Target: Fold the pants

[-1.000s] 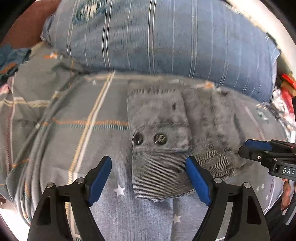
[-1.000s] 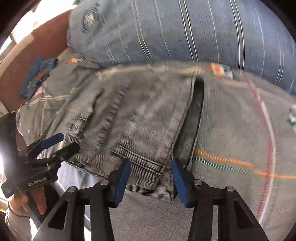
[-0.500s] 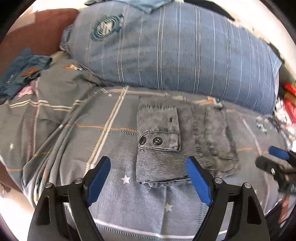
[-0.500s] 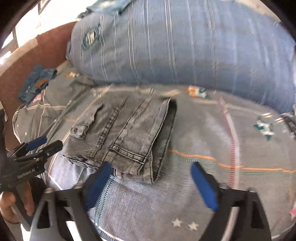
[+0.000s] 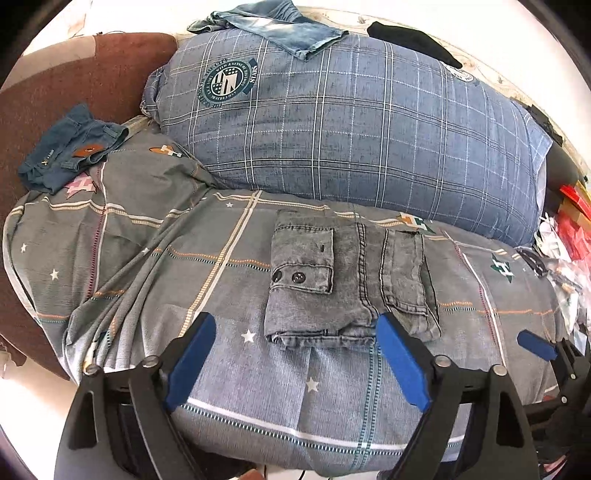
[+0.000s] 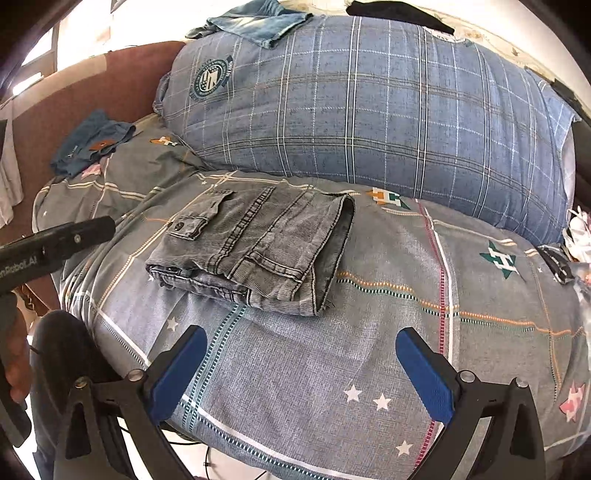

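The grey denim pants (image 5: 347,284) lie folded into a compact rectangle on the grey patterned bedspread (image 5: 221,369), pocket flap with two snaps facing up; they also show in the right wrist view (image 6: 255,247). My left gripper (image 5: 295,365) is open and empty, pulled back just short of the pants' near edge. My right gripper (image 6: 303,373) is open and empty, a little in front of the pants. The left gripper's tip (image 6: 74,236) shows at the left of the right wrist view, and the right gripper's blue finger (image 5: 535,345) at the right of the left wrist view.
A big blue plaid pillow (image 5: 351,125) lies behind the pants, with light denim (image 5: 277,29) and a black garment (image 5: 410,40) on top. Folded blue jeans (image 5: 70,151) sit far left by the brown headboard (image 5: 74,81). Red and white clutter (image 5: 569,229) sits at the right.
Both grippers have drawn back and up from the pants. My right gripper, narrowly set over the pants' edge a second ago, has opened wide. The folded pants stay where they lie.
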A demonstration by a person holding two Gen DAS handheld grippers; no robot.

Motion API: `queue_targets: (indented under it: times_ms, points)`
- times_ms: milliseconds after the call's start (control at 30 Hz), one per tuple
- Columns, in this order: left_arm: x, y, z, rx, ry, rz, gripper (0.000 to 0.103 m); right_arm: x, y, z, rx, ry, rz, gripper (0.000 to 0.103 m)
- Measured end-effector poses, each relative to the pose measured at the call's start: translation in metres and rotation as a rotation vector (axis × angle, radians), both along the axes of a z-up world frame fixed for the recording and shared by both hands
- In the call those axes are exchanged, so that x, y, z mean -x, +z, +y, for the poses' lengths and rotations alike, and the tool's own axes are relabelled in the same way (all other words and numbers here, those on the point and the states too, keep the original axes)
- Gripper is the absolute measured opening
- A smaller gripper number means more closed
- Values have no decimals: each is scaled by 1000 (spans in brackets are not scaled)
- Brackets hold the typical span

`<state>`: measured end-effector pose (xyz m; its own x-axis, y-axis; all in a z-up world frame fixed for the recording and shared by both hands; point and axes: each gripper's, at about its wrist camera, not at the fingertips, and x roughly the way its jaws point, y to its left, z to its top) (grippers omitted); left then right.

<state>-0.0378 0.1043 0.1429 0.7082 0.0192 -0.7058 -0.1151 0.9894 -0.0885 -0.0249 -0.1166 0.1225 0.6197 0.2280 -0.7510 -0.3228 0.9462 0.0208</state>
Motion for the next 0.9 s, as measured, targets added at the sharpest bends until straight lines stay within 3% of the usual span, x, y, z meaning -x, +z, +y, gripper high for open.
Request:
queue_targets:
  times_ms: [500,700,900]
  points:
    - [2,15,-13,-16,-37,-18,89,-5,8,3,30,-7,-24,103]
    - [-7,12,-19,-68,-47,-13,90,-13,9,3,43,-8,-28,103]
    - [-17,5,-17,-26,-57,18,90,-17,8,2,50,-12,-22,103]
